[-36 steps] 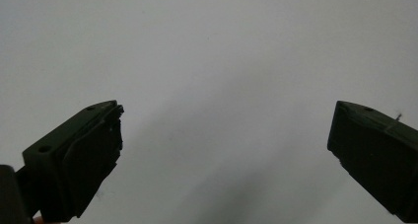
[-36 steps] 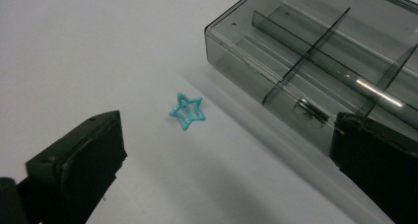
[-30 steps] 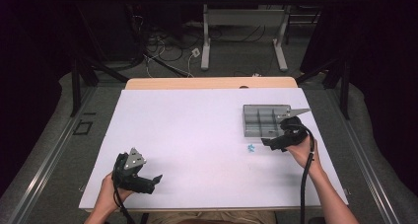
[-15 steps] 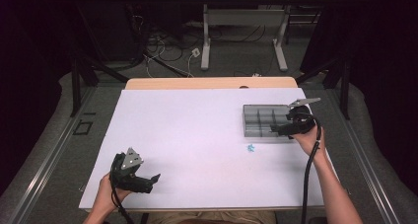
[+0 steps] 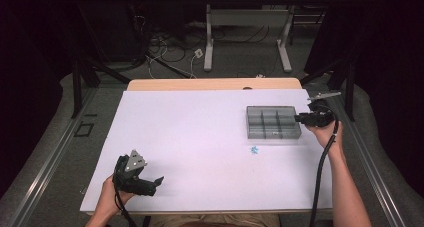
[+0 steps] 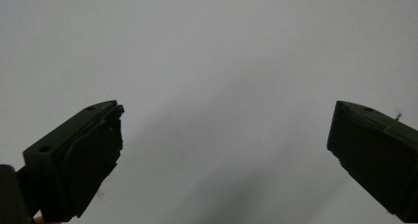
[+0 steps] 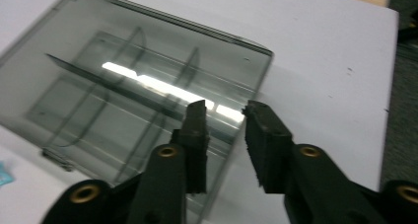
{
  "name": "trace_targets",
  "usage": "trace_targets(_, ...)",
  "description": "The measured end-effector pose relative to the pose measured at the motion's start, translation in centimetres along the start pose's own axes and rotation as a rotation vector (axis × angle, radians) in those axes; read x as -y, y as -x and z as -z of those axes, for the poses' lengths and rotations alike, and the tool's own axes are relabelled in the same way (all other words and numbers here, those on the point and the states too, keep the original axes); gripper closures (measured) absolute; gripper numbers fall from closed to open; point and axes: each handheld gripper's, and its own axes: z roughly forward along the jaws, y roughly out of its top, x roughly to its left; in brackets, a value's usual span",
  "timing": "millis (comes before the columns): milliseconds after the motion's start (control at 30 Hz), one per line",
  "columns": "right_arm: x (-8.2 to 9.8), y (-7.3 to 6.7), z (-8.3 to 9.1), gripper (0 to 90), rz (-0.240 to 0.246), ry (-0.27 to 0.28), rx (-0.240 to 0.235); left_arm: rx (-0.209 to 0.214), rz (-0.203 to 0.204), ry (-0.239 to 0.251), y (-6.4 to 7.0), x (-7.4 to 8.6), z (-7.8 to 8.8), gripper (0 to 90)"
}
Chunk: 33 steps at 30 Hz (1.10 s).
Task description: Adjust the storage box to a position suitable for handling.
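A smoky grey compartment box (image 5: 272,122) with a clear lid lies at the right of the white table (image 5: 200,137). My right gripper (image 5: 299,118) points left at the box's right edge. In the right gripper view, this gripper (image 7: 224,111) has just been closing its jaws to a narrow gap. One jaw stands over the box (image 7: 123,91) and the other just outside its edge, so the edge lies between them; I see no pad pressing on it. My left gripper (image 5: 159,181) rests near the front left, with its jaws (image 6: 229,107) wide apart over bare table.
A small blue piece (image 5: 254,150) lies on the table just in front of the box, and shows at the left edge in the right gripper view (image 7: 4,173). The table's right edge (image 7: 392,61) is close beside the right gripper. A wooden strip (image 5: 215,84) borders the far side.
The right hand has moved right and away, from near the blue piece to the box's right edge, and its jaws have narrowed. The left gripper has stayed put.
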Motion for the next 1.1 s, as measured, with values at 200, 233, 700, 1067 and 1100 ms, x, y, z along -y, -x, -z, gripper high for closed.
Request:
trace_targets(200,0.1,1.0,-0.4,90.0,-0.042,-0.008,0.043,-0.001,0.004,-0.001,-0.1,0.1,0.0,0.2)
trace_targets(233,0.1,1.1,-0.5,90.0,-0.039,-0.014,0.049,-0.003,-0.002,-0.003,-0.1,0.0,-0.1,0.2)
trace_targets(700,0.3,1.1,-2.3,90.0,-0.058,-0.094,0.068,-0.003,-0.004,-0.001,-0.1,0.0,-0.1,0.3)
trace_targets(1067,0.4,0.7,-2.6,90.0,-0.078,-0.113,0.066,0.001,0.002,0.009,0.0,-0.1,-0.1,0.3)
trace_targets(1100,0.4,0.7,-2.6,90.0,-0.078,-0.113,0.066,0.002,0.003,0.008,0.0,-0.1,-0.1,0.3)
